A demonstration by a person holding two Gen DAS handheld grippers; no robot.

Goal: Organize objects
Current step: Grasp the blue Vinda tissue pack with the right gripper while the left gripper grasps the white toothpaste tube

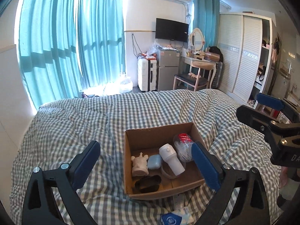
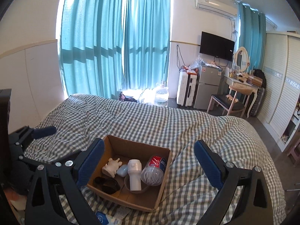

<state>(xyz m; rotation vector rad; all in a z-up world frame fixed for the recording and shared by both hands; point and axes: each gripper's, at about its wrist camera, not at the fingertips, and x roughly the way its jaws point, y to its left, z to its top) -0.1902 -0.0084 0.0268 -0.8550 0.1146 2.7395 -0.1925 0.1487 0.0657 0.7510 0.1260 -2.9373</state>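
An open cardboard box [image 1: 195,131] [image 2: 165,170] sits on the checked bedspread. Inside lie a white figurine [image 1: 139,166] [image 2: 112,166], a light blue case [image 1: 154,161] [image 2: 122,170], a white cylinder device [image 1: 171,158] [image 2: 134,174], a clear cotton-swab jar with red label [image 1: 182,144] [image 2: 153,170] and dark sunglasses [image 1: 148,182] [image 2: 107,184]. My left gripper [image 1: 148,161] is open and empty, held above the box's near side. My right gripper [image 2: 150,166] is open and empty, also over the box; it shows at the right in the left wrist view [image 1: 270,103].
A blue-and-white packet [image 1: 175,218] [image 2: 106,218] lies on the bed in front of the box. Beyond the bed are teal curtains [image 2: 116,43], a white suitcase [image 1: 147,74], a small fridge [image 1: 167,69], a dressing table with chair [image 1: 196,71] and a wardrobe [image 1: 241,56].
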